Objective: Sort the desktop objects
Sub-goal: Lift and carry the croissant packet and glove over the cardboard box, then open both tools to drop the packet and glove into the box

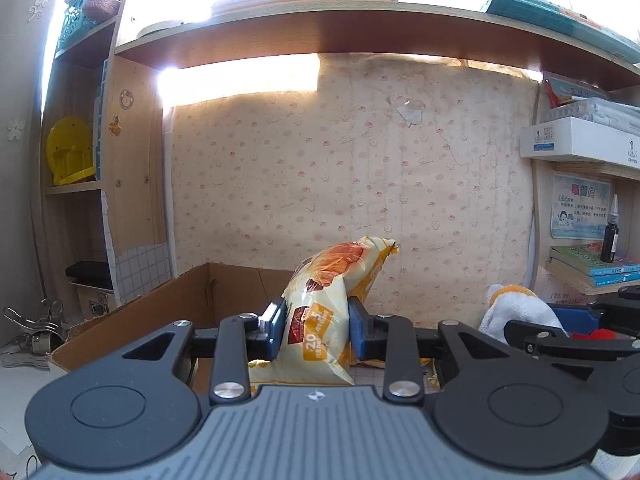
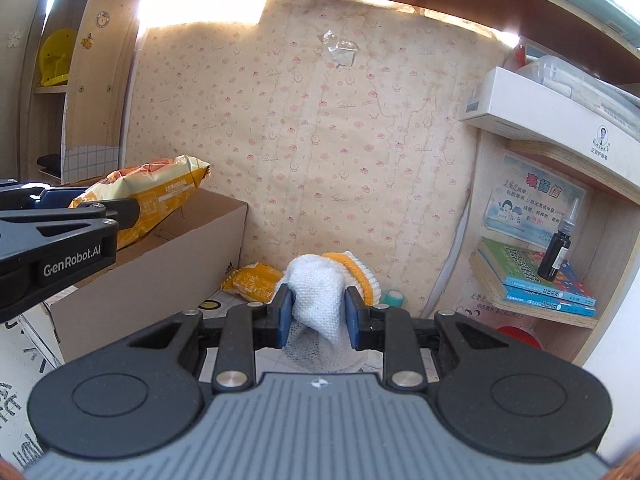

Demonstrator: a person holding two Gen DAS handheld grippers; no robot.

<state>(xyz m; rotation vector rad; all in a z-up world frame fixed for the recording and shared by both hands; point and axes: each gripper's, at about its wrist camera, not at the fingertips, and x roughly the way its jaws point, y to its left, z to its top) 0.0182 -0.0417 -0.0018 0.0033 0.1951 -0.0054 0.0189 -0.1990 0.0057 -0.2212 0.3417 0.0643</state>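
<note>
My left gripper point(image 1: 317, 326) is shut on a yellow snack bag point(image 1: 320, 304) and holds it over the right end of an open cardboard box point(image 1: 160, 304). The bag also shows in the right wrist view point(image 2: 152, 200), above the box point(image 2: 160, 264). My right gripper point(image 2: 316, 314) is shut on a white knitted glove with an orange cuff point(image 2: 320, 292), held above the desk to the right of the box. The glove shows in the left wrist view point(image 1: 516, 308) too. A second small yellow snack packet point(image 2: 252, 282) lies on the desk by the box's right wall.
Shelves on the right hold books point(image 2: 540, 280), a dark dropper bottle point(image 2: 558, 248) and a white box point(image 2: 560, 120). A roll of green tape point(image 2: 394, 300) and a red object point(image 2: 520, 338) sit by the back wall. Metal clips point(image 1: 36, 328) lie left of the box.
</note>
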